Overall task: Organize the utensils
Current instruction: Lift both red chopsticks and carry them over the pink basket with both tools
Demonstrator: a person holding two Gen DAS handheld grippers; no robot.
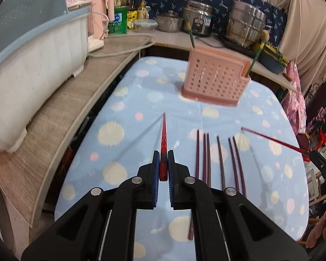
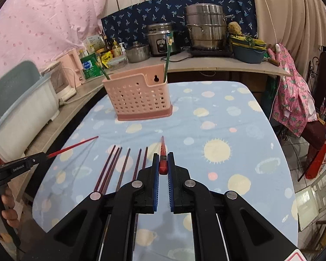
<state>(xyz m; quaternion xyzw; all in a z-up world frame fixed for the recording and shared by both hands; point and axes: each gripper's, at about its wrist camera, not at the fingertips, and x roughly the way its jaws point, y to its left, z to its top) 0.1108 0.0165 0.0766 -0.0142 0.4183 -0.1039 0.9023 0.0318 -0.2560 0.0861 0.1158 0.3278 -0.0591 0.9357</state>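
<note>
Red, tapered chopsticks [image 1: 163, 139] [image 2: 163, 154] sit clamped in each hand-held gripper [image 1: 163, 163] [image 2: 163, 163].

Right gripper [image 2: 163, 163] is clamped on a red chopstick [image 2: 162, 152], tip pointing toward the pink perforated holder [image 2: 139, 95] near the table's [image 2: 239, 117] far edge. Six dark chopsticks [image 2: 123, 165] lie just left. Left gripper [image 2: 35, 159] pinches another red chopstick [image 2: 74, 146] over the left edge.
</note>
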